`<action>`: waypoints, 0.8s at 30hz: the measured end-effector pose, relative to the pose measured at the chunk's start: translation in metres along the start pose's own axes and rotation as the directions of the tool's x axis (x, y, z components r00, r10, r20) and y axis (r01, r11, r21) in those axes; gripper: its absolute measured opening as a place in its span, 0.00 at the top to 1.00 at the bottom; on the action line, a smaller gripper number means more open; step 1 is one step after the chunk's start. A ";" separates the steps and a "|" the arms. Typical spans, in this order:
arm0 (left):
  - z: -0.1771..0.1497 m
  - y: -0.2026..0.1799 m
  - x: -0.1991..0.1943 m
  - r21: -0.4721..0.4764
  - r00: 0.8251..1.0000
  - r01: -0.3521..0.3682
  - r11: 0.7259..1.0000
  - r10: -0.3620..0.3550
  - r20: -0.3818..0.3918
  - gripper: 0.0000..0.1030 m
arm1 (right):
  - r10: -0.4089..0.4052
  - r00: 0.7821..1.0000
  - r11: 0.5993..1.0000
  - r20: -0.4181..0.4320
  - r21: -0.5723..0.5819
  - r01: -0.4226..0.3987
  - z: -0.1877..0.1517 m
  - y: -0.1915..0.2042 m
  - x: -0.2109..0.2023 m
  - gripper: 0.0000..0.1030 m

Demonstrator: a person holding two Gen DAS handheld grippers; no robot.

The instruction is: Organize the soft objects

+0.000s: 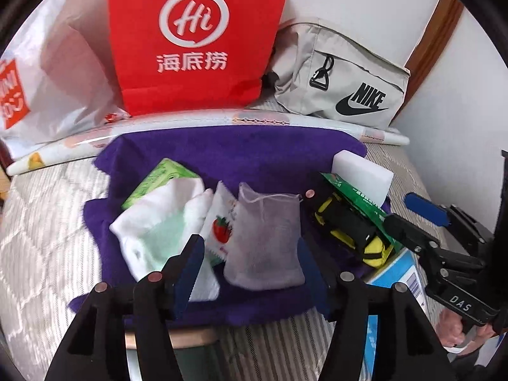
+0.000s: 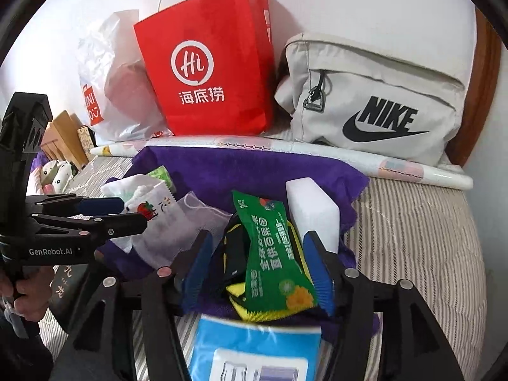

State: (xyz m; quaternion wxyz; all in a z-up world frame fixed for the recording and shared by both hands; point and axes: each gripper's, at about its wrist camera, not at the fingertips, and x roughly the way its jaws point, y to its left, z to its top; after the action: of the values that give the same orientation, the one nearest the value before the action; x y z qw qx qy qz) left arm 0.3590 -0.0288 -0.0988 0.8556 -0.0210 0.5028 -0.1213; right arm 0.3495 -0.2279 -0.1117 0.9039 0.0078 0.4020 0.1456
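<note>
A purple towel (image 1: 241, 155) lies on the striped bed and carries the soft items. In the left wrist view my left gripper (image 1: 250, 250) is open, its jaws on either side of a grey mesh pouch (image 1: 265, 238). Beside the pouch lie a strawberry-print packet (image 1: 222, 225), a white and mint cloth (image 1: 158, 225) and a green tissue pack (image 1: 162, 177). In the right wrist view my right gripper (image 2: 258, 260) is open around a green snack packet (image 2: 273, 254) lying on a black and yellow cloth (image 2: 233, 266). A white sponge block (image 2: 314, 212) stands just beyond.
A red paper bag (image 2: 206, 76), a white plastic bag (image 2: 108, 82) and a grey Nike bag (image 2: 374, 101) stand against the wall. A rolled white mat (image 2: 285, 147) lies behind the towel. A blue box (image 2: 254, 349) sits at the near edge.
</note>
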 end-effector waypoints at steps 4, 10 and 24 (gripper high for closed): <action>-0.014 -0.005 -0.020 0.036 0.996 -0.076 0.997 0.074 0.043 0.36 | -0.051 0.999 0.999 -0.007 -0.005 0.051 -0.007 0.005 -0.017 0.38; -0.039 -0.007 -0.061 0.023 0.992 -0.097 0.995 0.094 0.089 0.29 | -0.073 0.997 0.997 0.024 0.026 0.072 -0.028 0.011 -0.057 0.31; -0.127 -0.029 -0.169 -0.019 0.964 -0.121 0.992 0.122 0.234 0.10 | -0.137 0.983 0.989 0.120 0.073 0.129 -0.084 0.047 -0.161 0.04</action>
State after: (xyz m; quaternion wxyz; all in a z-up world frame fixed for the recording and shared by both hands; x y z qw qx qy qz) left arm 0.1652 -0.0073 -0.0121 0.9149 -0.0059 0.3986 -0.0641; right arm 0.1742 -0.2350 -0.0458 0.9342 0.0192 0.3489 0.0713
